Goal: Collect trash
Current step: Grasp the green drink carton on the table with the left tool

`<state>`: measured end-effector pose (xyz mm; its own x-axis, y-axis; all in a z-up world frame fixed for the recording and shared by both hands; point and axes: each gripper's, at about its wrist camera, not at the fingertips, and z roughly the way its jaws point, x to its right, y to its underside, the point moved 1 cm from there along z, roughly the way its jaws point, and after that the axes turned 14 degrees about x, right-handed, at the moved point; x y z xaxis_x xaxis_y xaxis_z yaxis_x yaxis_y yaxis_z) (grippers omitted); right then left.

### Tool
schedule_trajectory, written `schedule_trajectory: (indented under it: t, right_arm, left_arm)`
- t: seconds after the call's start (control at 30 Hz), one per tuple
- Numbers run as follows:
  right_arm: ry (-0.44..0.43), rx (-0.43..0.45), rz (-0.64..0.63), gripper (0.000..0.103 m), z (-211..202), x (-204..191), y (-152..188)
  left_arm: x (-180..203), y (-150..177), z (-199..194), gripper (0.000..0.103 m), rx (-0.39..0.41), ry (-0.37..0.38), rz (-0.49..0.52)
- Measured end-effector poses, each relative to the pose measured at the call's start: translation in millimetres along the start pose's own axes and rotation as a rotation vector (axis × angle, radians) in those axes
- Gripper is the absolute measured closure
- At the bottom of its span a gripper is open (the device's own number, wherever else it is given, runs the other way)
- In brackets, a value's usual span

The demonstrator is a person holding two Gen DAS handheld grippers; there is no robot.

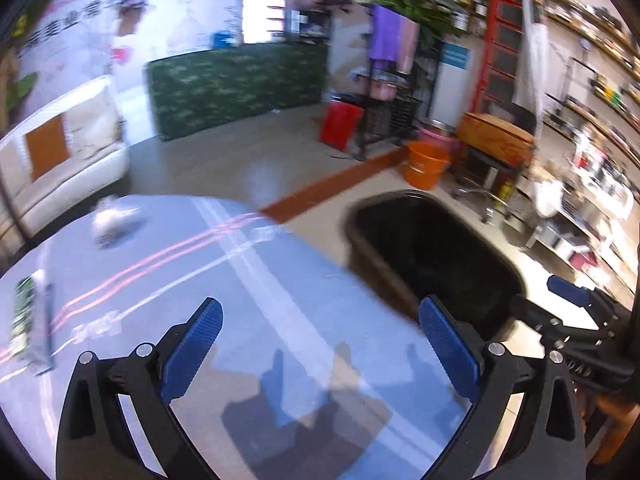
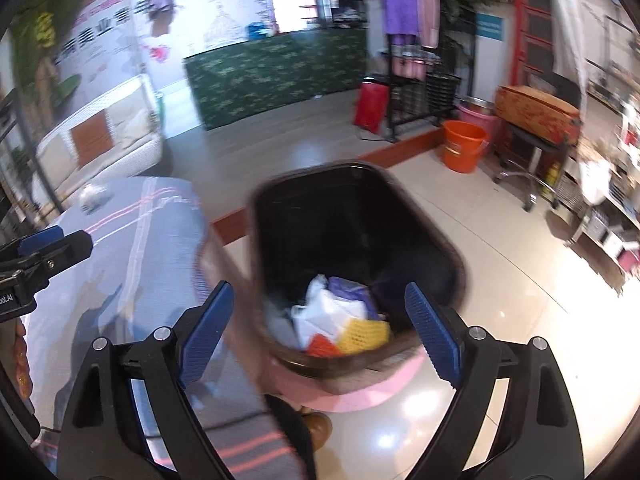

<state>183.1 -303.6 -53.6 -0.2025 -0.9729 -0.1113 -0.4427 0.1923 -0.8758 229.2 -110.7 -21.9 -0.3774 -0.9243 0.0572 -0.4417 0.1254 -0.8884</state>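
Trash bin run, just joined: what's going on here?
A person with a handheld gripper in each hand is clearing trash off a cloth-covered table into a black bin beside it. Both the left gripper and right gripper are open and hold nothing. The bin already contains white, yellow and orange scraps. A crumpled white wad and a green wrapper lie on the table.

The black left gripper with blue pads (image 1: 320, 328) and the matching black right gripper (image 2: 320, 312) both hang wide open, holding nothing.
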Motion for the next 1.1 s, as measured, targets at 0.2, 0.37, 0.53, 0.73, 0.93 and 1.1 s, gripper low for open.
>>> schedule_trajectory:
  t: [0.2,0.37,0.53,0.73,0.93,1.1]
  right_arm:
    - [-0.178,-0.022,-0.069,0.015,12,-67,-14]
    - [-0.298,-0.037,-0.148,0.014,19,-124,-19]
    - [-0.381,-0.073,-0.179,0.014,26,-164,-18]
    - [-0.425,-0.084,-0.239,0.014,28,-199,-19]
    - [-0.448,-0.117,-0.273,0.014,36,-223,-16]
    - [-0.458,-0.124,-0.301,0.014,36,-236,-13]
  left_arm:
    - [-85,15,-27,0.006,-0.008,-0.223,-0.051]
    - [-151,29,-49,0.006,-0.019,-0.362,-0.156]
    - [-201,38,-57,0.006,-0.045,-0.463,-0.179]
    - [-242,37,-41,0.006,-0.118,-0.444,-0.234]
    - [-263,38,-12,0.010,-0.202,-0.403,-0.239]
    - [-276,41,4,0.031,-0.255,-0.392,-0.227]
